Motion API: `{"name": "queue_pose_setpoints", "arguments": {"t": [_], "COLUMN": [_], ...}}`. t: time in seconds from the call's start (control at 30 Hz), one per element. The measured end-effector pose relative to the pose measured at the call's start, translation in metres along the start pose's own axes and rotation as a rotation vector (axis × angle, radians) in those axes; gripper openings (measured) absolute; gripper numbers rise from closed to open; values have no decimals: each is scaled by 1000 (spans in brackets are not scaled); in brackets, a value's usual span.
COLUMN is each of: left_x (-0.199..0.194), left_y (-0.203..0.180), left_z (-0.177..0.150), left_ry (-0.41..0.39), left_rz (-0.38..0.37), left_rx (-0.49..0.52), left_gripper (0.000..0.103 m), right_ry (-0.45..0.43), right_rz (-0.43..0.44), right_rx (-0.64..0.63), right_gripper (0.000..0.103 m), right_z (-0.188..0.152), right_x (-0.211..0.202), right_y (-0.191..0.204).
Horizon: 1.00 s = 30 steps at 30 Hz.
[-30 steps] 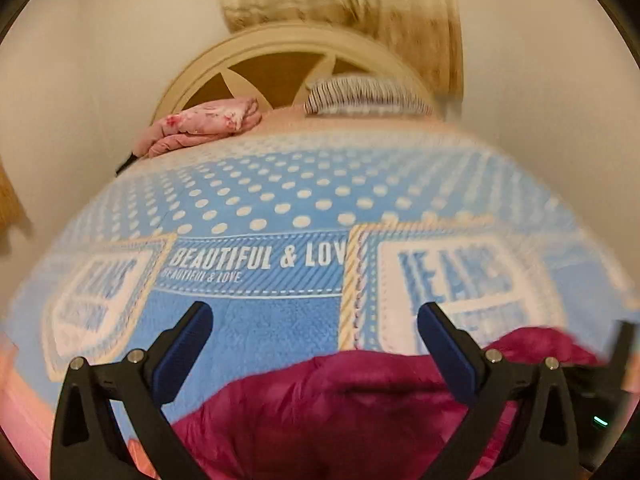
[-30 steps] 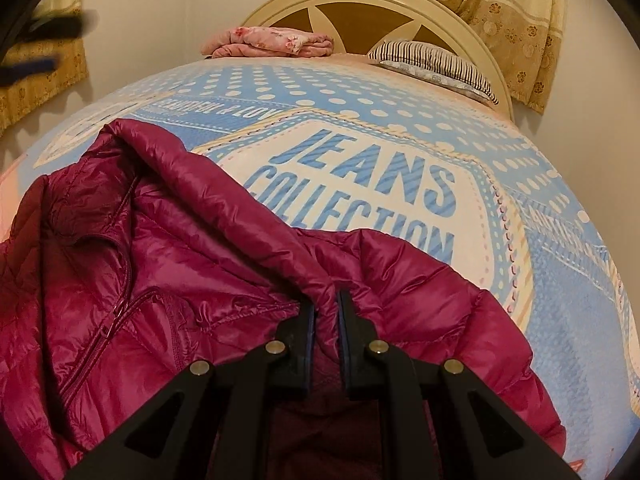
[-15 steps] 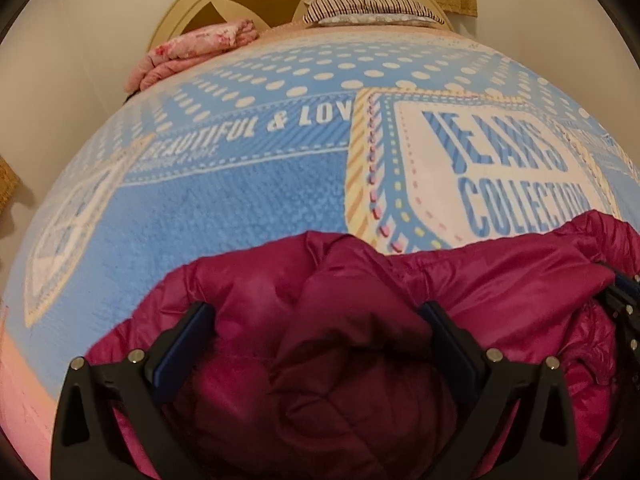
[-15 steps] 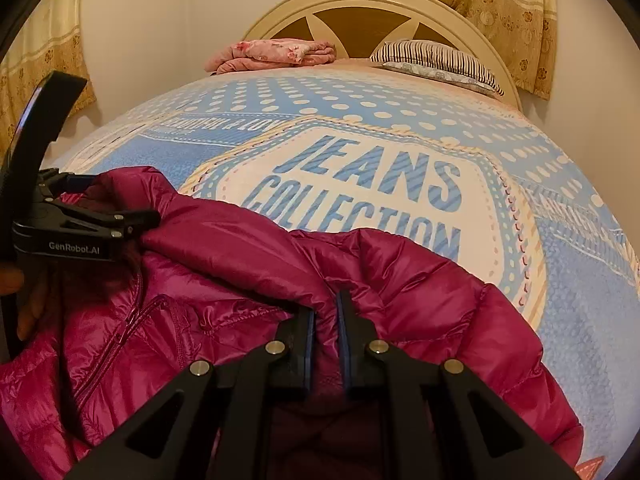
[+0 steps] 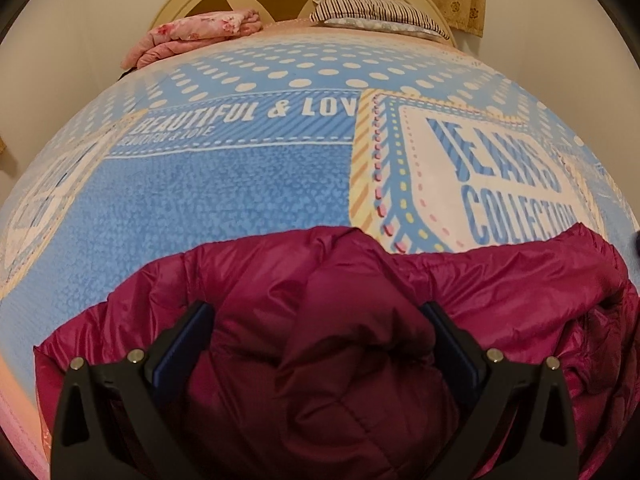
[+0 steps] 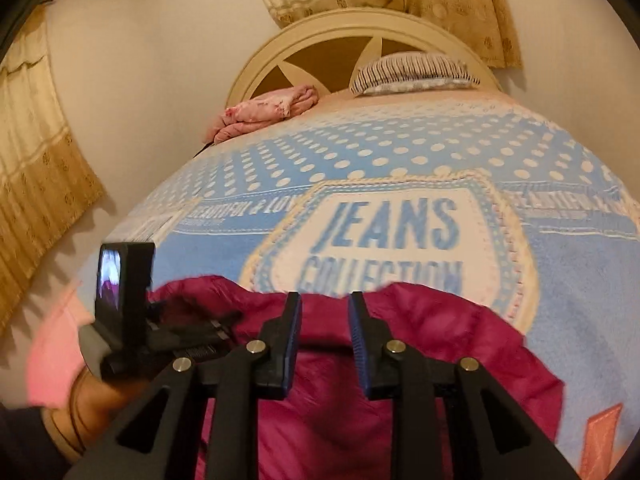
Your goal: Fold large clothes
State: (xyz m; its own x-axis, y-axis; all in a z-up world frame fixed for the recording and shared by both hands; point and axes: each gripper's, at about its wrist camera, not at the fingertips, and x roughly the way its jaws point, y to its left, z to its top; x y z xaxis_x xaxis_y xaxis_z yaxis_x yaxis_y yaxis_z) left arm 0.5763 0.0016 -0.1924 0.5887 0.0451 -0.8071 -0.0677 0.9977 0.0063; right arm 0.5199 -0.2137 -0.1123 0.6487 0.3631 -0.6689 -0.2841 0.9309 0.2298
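Curtain, far left: beige patterned cloth [image 6: 38, 184] hanging on the left wall, seen from the right wrist camera.
Left gripper [image 5: 316, 316]: jaws wide apart, pressed down around a raised fold of the jacket, one finger on each side of it; not closed on the cloth. From the right wrist camera the same gripper [image 6: 192, 324] sits at the jacket's left edge, held by a hand [image 6: 96, 396].
Jacket [image 5: 360, 340]: magenta quilted, bunched in folds on the near end of the bed, its far edge covering the bottom of the "COLLECTION" lettering.
Right gripper [image 6: 324, 304]: jaws partly apart, nothing between them, hanging just above the jacket's far edge.
Bedspread [image 5: 240, 184]: blue with white dots and "JEANS COLLECTION" print, covering the bed.
Far end: pink folded cloth [image 5: 192, 36] left, striped pillow [image 5: 376, 14] right, both by the cream headboard [image 6: 352, 28].
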Motion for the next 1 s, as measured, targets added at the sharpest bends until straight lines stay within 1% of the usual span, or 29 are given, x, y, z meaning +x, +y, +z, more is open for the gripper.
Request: {"name": "queue_pose_setpoints", "arguments": {"t": [0.1, 0.17, 0.2, 0.27, 0.37, 0.4, 0.47, 0.53, 0.57, 0.63, 0.67, 0.7, 0.73, 0.87, 0.9, 1.0], "left_x": [0, -2, -5, -13, -41, -52, -67, -83, -85, -80, -75, -63, -53, -9, -7, -7], "left_y": [2, 6, 10, 15, 18, 16, 9, -6, -11, -27, -32, -39, -40, -38, -39, -50], "left_z": [0, 1, 0, -2, -2, -2, 1, 6, 8, 14, 15, 17, 17, 15, 11, 3], "left_ry": [-2, -4, -16, -44, -136, -167, -205, -240, -240, -198, -181, -151, -126, 20, 22, 6], "left_rz": [-18, -43, -66, -90, -94, -110, -151, -218, -246, -319, -319, -290, -283, -226, -224, -178], "left_rx": [-6, -14, -30, -44, -70, -71, -59, -32, -23, 7, 19, 32, 33, 37, 44, 94], "left_gripper": [103, 103, 103, 103, 103, 103, 103, 103, 103, 103, 103, 103, 103, 103, 103, 103], "right_ry": [118, 141, 120, 89, 77, 75, 72, 67, 64, 58, 56, 54, 52, 51, 50, 52], "right_rz": [-42, -75, -45, -9, 19, 20, 18, 25, 31, 46, 51, 55, 55, 51, 50, 49], "right_rx": [6, 17, 40, 73, 108, 108, 106, 111, 116, 130, 135, 140, 140, 136, 134, 131], "right_gripper": [25, 25, 25, 25, 25, 25, 25, 25, 25, 25, 25, 25, 25, 25, 25, 25], "right_z": [-12, -28, -38, -42, -46, -46, -46, -47, -48, -50, -52, -52, -52, -51, -51, -51], "right_x": [38, 51, 53, 48, 46, 46, 48, 48, 46, 45, 44, 44, 44, 45, 44, 44], "right_y": [1, -5, -11, -18, -25, -25, -25, -27, -27, -30, -30, -31, -31, -30, -29, -29]}}
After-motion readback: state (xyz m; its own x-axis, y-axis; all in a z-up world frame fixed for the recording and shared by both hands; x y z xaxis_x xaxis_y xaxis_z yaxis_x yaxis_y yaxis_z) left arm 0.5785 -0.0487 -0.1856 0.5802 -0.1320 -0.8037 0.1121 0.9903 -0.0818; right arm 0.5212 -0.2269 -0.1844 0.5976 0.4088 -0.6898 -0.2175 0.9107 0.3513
